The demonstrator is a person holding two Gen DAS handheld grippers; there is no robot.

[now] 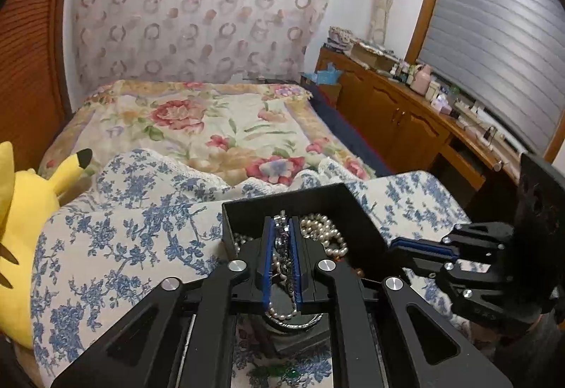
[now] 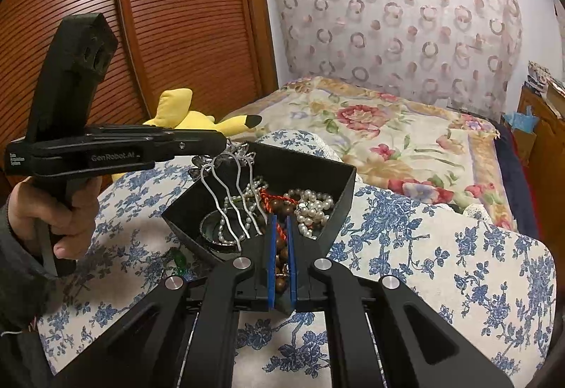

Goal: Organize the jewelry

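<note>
On flowered bedspread (image 2: 441,268), black box (image 2: 339,183) already holds pearls (image 2: 312,207), beads, bangle. Left gripper (image 2: 226,144) clamped on silver hair comb (image 2: 233,190) above box. Right gripper (image 2: 280,257) nearly closed on brown bead string (image 2: 280,243). Green piece (image 2: 178,260) beside box remains.

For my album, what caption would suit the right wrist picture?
Left gripper holds a silver hair comb over a black jewelry box on a floral cloth.
</note>
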